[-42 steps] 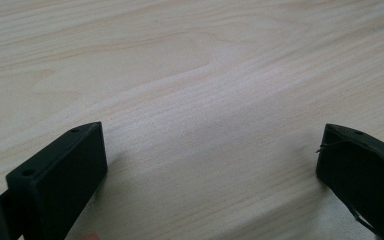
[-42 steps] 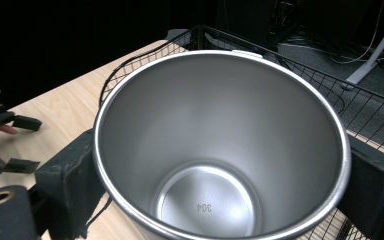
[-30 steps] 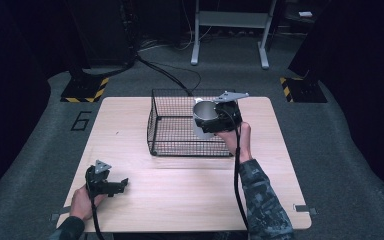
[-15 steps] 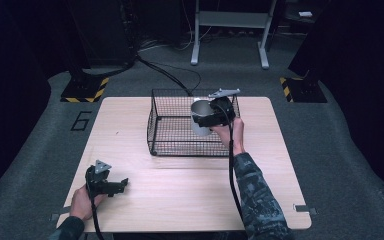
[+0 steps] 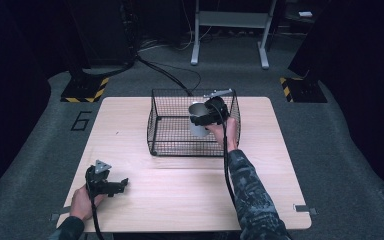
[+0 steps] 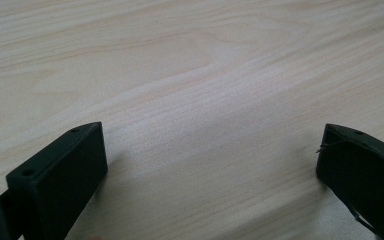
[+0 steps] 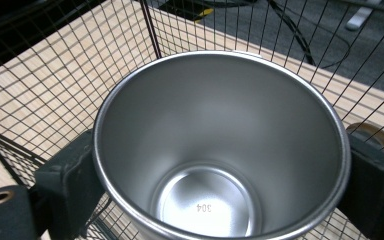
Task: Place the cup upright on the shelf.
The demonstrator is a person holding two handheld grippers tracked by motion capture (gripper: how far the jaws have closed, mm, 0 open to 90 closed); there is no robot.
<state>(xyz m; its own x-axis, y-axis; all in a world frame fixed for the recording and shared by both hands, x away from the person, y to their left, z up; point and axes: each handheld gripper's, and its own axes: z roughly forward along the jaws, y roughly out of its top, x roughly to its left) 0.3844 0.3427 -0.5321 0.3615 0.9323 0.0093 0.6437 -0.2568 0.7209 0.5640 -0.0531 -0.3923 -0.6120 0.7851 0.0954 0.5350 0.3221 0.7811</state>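
Between your right tongs (image 7: 215, 175) sits the steel cup (image 7: 220, 145), clamped by its sides with its mouth open toward the camera and "304" stamped on its bottom. Around those tongs runs the black wire basket (image 5: 172, 122), and the cup hangs above its right part, near the right wall. Well off toward you and to the left, your left tongs (image 5: 121, 184) rest low over the bare desk (image 5: 180, 195), jaws spread wide with nothing between them.
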